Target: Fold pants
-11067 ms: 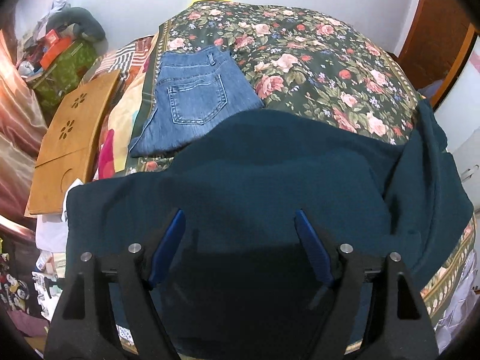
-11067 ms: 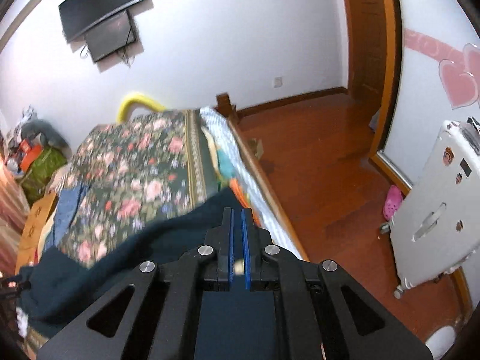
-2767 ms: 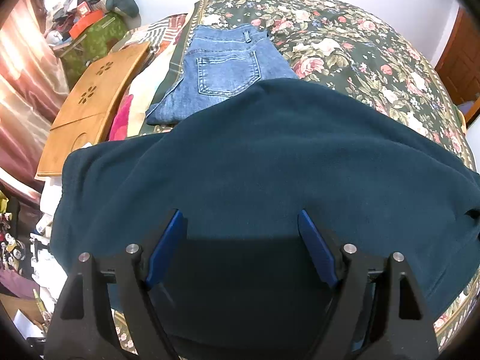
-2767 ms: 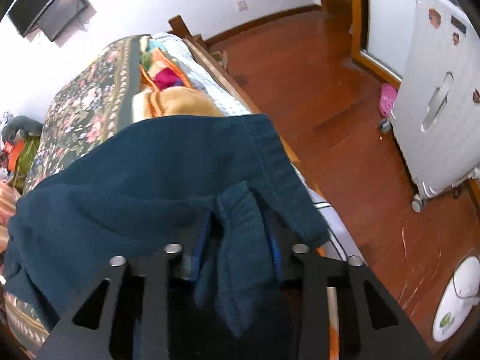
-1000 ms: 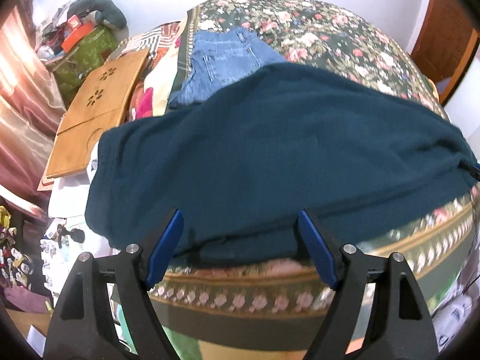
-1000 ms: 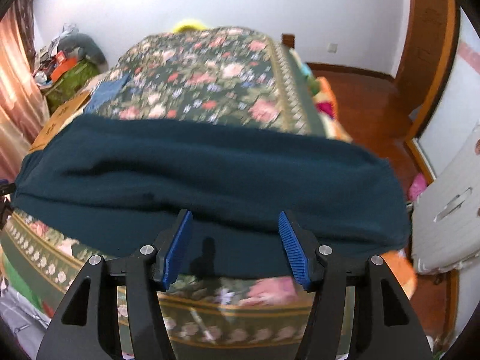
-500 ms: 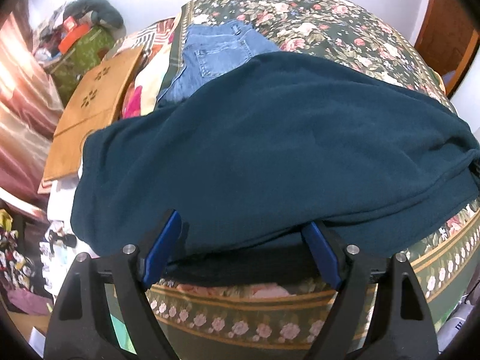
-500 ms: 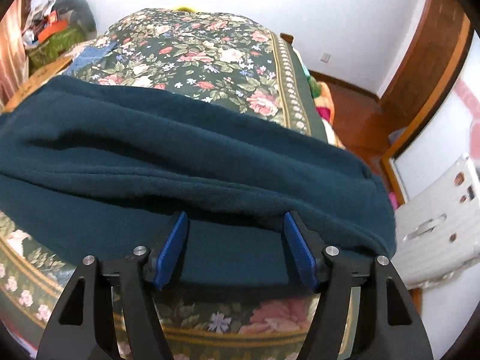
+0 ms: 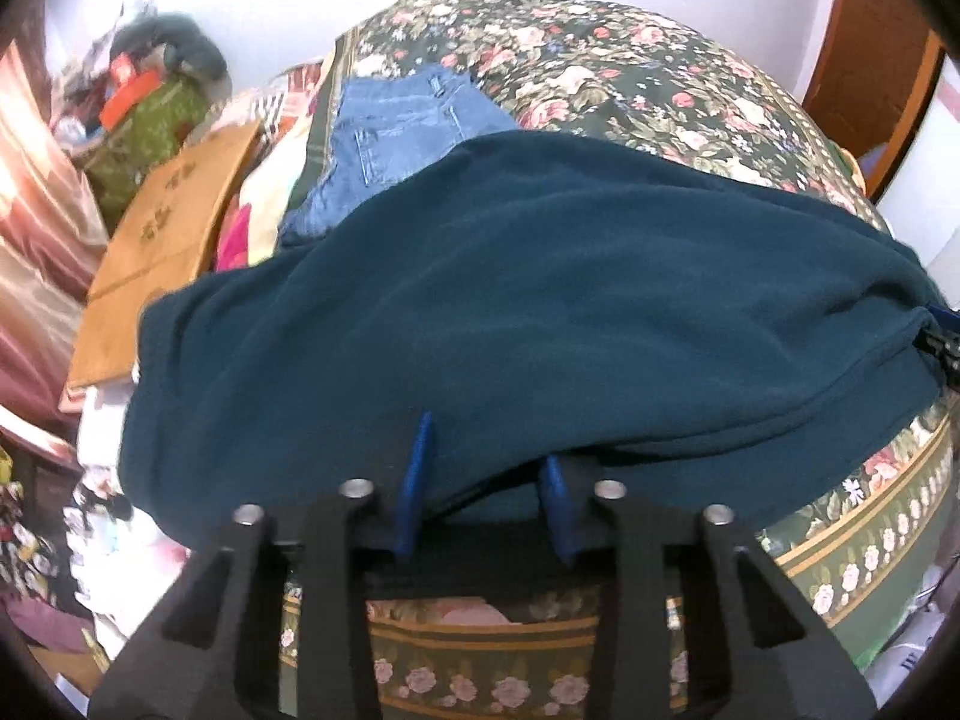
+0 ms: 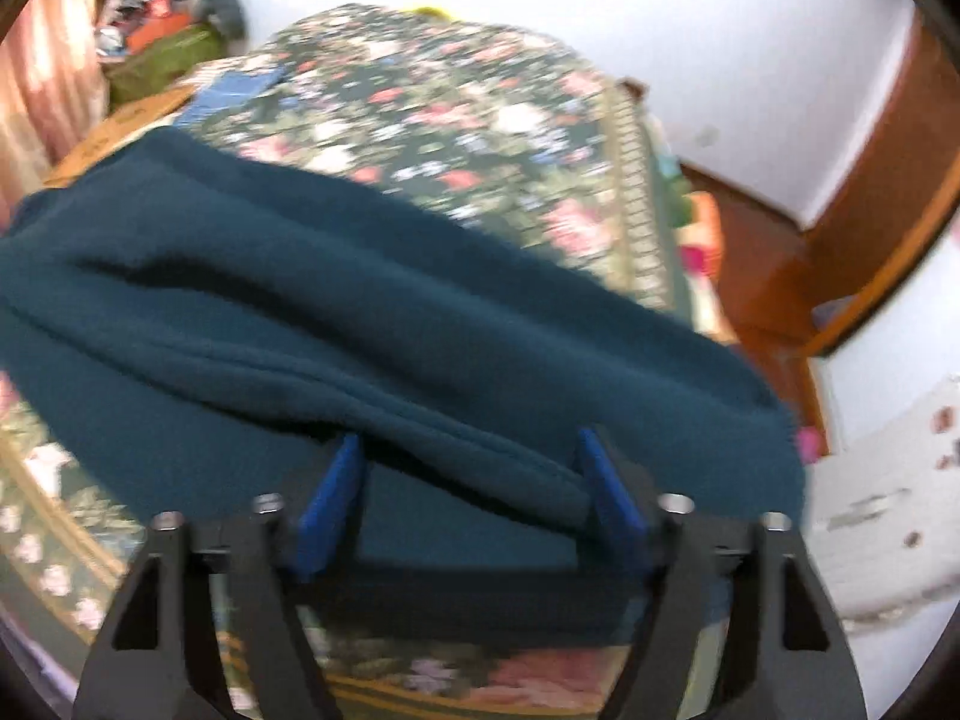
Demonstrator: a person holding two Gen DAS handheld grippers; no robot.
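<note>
Dark teal fleece pants (image 9: pixel 540 300) lie folded lengthwise across the near edge of the floral bed (image 9: pixel 630 78); they also show in the right wrist view (image 10: pixel 360 324). My left gripper (image 9: pixel 486 468) has its blue pads half closed around the near hem, with the cloth bunched between them. My right gripper (image 10: pixel 468 480) is open, its pads straddling the near hem at the pants' other end. The right gripper's tip shows at the right edge of the left wrist view (image 9: pixel 945 342).
Folded blue jeans (image 9: pixel 396 132) lie on the far left of the bed. A wooden board (image 9: pixel 162 234) and cluttered bags (image 9: pixel 144 114) stand left of the bed. A wooden floor and door frame (image 10: pixel 840 228) are on the right, with a white appliance (image 10: pixel 888 510) beside them.
The left gripper's jaws have narrowed onto the near hem. Both grippers have moved in closer to the pants' near edge. The right view is blurred by motion.
</note>
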